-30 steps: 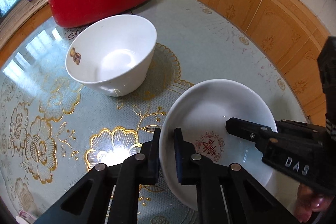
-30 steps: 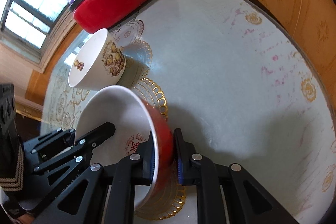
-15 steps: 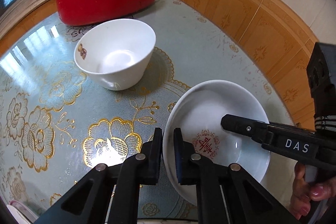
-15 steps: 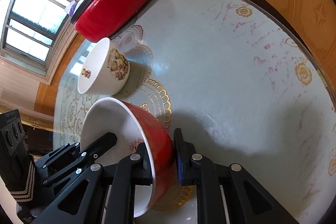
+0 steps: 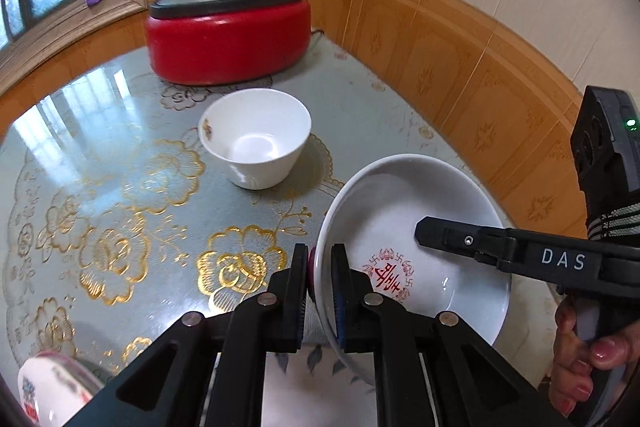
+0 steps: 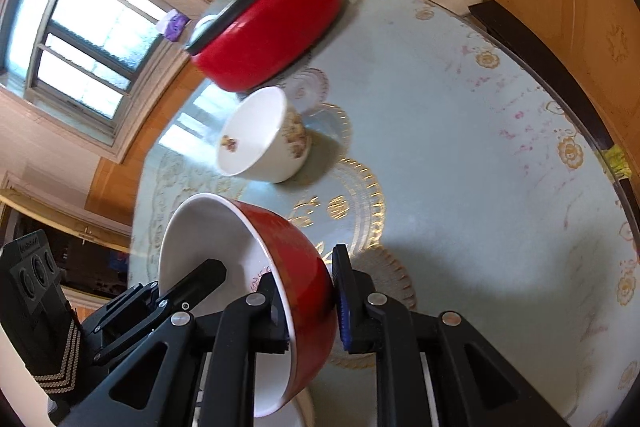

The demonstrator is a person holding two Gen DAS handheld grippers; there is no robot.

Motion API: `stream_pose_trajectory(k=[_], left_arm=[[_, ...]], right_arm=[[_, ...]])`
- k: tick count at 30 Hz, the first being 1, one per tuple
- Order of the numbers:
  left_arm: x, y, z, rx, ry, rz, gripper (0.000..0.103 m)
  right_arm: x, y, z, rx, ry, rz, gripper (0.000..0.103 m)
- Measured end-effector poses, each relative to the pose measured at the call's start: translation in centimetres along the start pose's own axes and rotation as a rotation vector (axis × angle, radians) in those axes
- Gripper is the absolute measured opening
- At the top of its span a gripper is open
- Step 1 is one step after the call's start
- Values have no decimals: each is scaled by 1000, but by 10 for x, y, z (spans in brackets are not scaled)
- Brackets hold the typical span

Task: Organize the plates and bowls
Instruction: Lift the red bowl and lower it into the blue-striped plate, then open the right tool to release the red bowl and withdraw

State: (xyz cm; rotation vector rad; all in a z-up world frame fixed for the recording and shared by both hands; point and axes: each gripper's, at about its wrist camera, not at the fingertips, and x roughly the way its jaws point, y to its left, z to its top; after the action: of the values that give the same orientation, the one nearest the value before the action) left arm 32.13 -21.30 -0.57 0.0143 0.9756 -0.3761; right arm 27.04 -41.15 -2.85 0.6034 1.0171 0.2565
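Observation:
A bowl (image 5: 416,267), red outside and white inside with a red emblem on its bottom, hangs tilted above the table, held by both grippers. My left gripper (image 5: 320,269) is shut on its left rim. My right gripper (image 6: 310,291) is shut on the opposite rim, one finger inside and one against the red wall (image 6: 300,267). A white bowl (image 5: 256,139) with a floral print stands upright on the table beyond, apart from both grippers; it also shows in the right wrist view (image 6: 260,139).
A red electric pot (image 5: 228,35) with a grey lid sits at the back of the glass-topped floral table (image 5: 120,167). Another patterned dish (image 5: 44,391) lies at the near left corner. Wood-panelled wall runs along the table's right edge. A hand (image 5: 592,351) grips the right tool.
Both grippers have risen with the red bowl between them. The white bowl and the pot now look farther off, and more of the wall has come into view.

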Motion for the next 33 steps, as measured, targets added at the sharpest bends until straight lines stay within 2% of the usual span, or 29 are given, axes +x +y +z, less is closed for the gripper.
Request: stream_pose_trajectory(k=[10, 15, 25, 33], left_arm=[[-47, 19, -32, -34, -35, -20, 12], [-55, 33, -59, -44, -14, -17, 12], [-42, 51, -102, -69, 75, 5, 12], [-19, 52, -116, -80, 149, -1, 12]], right_arm=[[-6, 36, -35, -37, 22, 27, 16], [6, 49, -56, -44, 67, 26, 16], [32, 52, -92, -26, 141, -30, 18], [42, 46, -105, -29, 161, -93, 19]])
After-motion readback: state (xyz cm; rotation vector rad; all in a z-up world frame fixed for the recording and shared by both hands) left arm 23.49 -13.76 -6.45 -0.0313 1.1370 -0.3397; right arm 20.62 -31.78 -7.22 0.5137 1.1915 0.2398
